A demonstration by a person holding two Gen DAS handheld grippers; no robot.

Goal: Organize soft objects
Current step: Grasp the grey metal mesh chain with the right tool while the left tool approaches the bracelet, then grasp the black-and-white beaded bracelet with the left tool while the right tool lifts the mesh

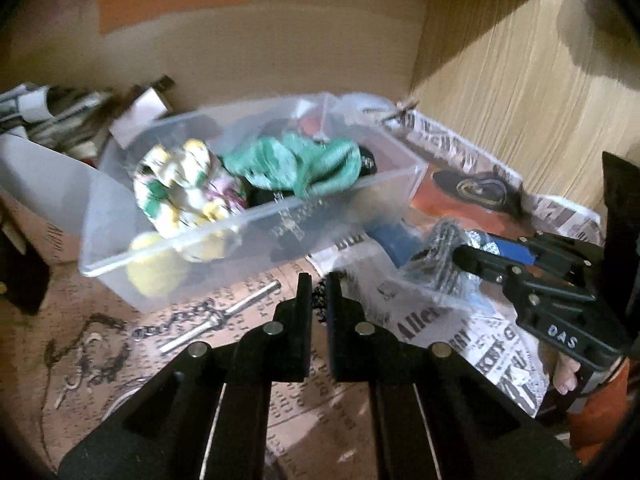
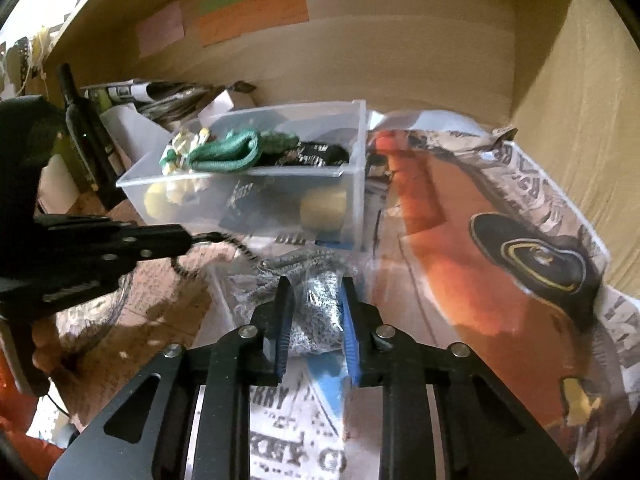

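- Your right gripper [image 2: 314, 316] clamps a grey knitted piece in a clear bag [image 2: 316, 312].
- Your left gripper [image 2: 196, 237] pinches a thin black cord [image 2: 236, 245].
- Behind them, the clear bin [image 2: 352, 184] holds a green scrunchie [image 2: 228, 154].

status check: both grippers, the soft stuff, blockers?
Left gripper shut on black chain. Right gripper shut on grey fabric. Clear bin ahead, partly filled.
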